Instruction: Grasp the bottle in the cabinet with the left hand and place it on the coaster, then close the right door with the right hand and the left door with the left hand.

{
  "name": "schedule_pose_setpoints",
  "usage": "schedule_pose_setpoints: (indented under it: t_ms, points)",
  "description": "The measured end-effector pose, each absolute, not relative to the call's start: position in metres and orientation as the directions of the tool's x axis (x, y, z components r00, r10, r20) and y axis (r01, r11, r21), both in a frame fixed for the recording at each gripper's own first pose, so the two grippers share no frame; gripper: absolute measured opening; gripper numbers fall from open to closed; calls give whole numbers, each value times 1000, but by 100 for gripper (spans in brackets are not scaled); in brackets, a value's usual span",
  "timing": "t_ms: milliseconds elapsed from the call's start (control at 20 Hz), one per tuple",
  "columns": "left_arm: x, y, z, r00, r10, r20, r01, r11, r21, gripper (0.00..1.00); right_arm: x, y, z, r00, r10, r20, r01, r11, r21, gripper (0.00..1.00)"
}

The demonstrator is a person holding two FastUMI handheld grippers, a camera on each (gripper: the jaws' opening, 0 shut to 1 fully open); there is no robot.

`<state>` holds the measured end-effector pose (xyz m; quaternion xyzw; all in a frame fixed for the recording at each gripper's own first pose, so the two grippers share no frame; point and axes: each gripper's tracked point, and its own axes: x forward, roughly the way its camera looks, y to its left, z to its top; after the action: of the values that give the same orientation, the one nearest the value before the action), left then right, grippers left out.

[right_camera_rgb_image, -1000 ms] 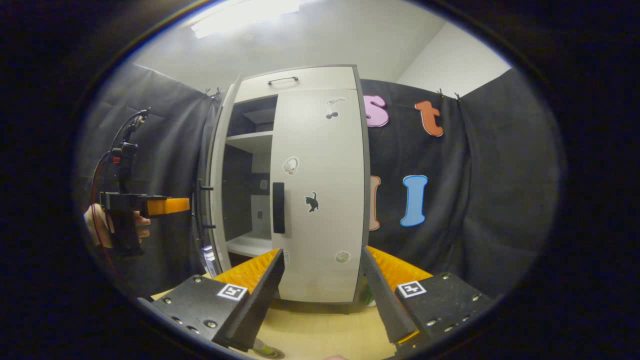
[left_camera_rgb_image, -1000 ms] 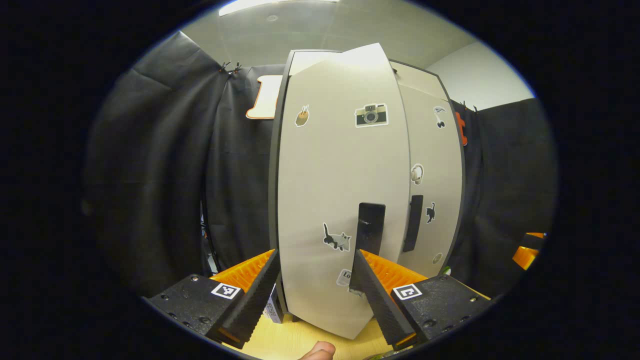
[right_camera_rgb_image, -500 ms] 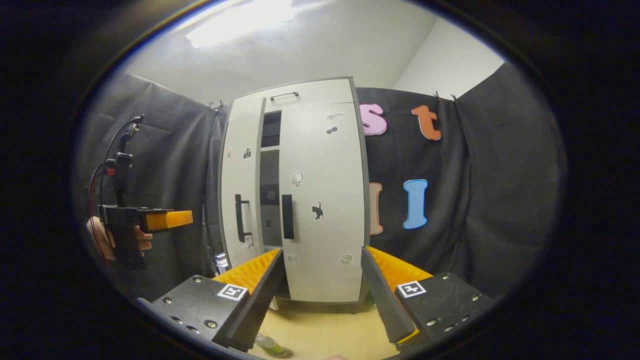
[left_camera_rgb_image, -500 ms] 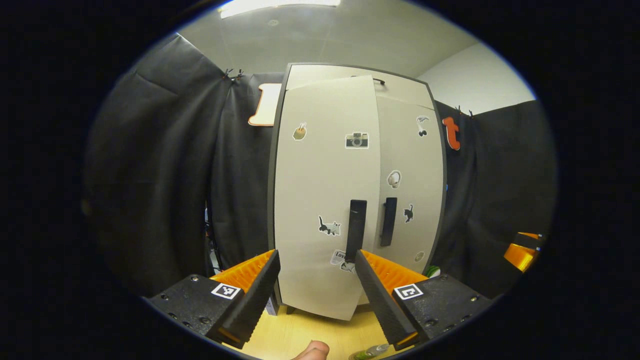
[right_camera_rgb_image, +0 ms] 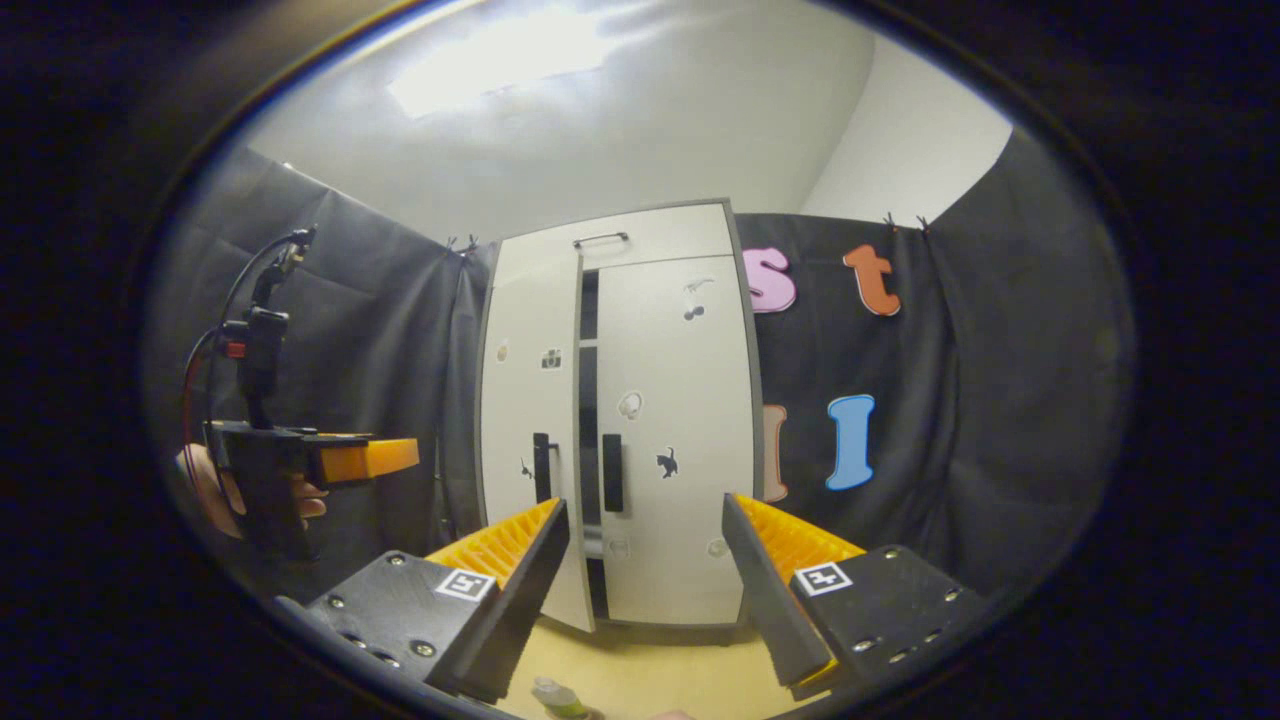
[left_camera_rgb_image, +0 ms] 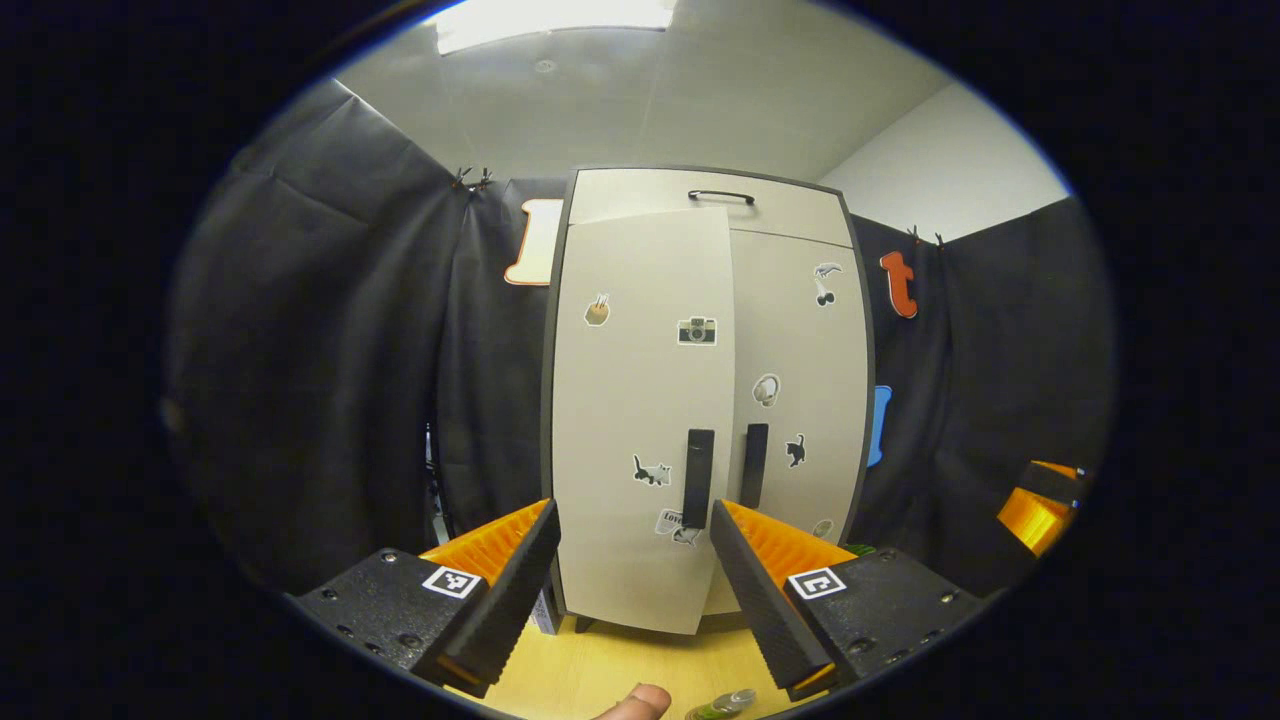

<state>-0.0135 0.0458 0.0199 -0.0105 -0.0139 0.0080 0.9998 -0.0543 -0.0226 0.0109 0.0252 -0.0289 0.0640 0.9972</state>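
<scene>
The white cabinet stands ahead with stickers on both doors. Its right door (left_camera_rgb_image: 800, 400) sits flush. The left door (left_camera_rgb_image: 640, 420) is nearly shut; in the right gripper view a narrow dark gap (right_camera_rgb_image: 588, 440) remains between the left door (right_camera_rgb_image: 530, 430) and the right door (right_camera_rgb_image: 675, 440). My left gripper (left_camera_rgb_image: 635, 560) is open and empty, a short way back from the left door's black handle (left_camera_rgb_image: 698, 478). My right gripper (right_camera_rgb_image: 645, 560) is open and empty too, farther back. The bottle's top (left_camera_rgb_image: 725, 703) peeks in at the bottom edge, and the bottle (right_camera_rgb_image: 555, 695) stands on the table.
The cabinet rests on a light wooden table (left_camera_rgb_image: 620, 665). A hand (right_camera_rgb_image: 200, 490) holds the left gripper (right_camera_rgb_image: 385, 457) at the left, with cables rising above it. The right gripper's orange finger (left_camera_rgb_image: 1035, 505) shows at the far right. A thumb tip (left_camera_rgb_image: 630, 703) sits at the bottom.
The left door has swung from wide open to nearly shut. Both grippers have drawn back from the cabinet, which now looks smaller.
</scene>
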Motion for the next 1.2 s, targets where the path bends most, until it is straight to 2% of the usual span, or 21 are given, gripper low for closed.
schedule_pose_setpoints:
  t_ms: [350, 550, 650, 700, 750, 800, 1200]
  points:
    - [-25, 37, 16, 999, -45, 6, 46, 997, -65, 96, -47, -12, 9, 997, 75, 27, -78, 992, 102, 90]
    - [-22, 40, 13, 999, -50, -16, 48, 993, -104, 96, -44, 1, 10, 996, 90, 14, -91, 994, 58, 90]
    - [-19, 42, 16, 999, -49, -20, 47, 994, -96, 96, -43, 3, 7, 997, 79, 7, -79, 996, 37, 93]
    - [-18, 45, 19, 999, -47, -15, 46, 995, -84, 92, -43, 5, 8, 997, 79, 6, -79, 996, 40, 93]
    - [-16, 48, 22, 999, -43, -10, 42, 997, -68, 92, -43, 9, 8, 997, 82, 7, -82, 996, 45, 90]
    - [-17, 51, 24, 999, -36, -9, 36, 998, -59, 96, -43, 12, 8, 996, 85, 6, -85, 995, 50, 90]
    - [-8, 48, 37, 996, -83, 13, 84, 995, -61, 96, -39, 18, 10, 998, 61, -1, -61, 998, 25, 90]
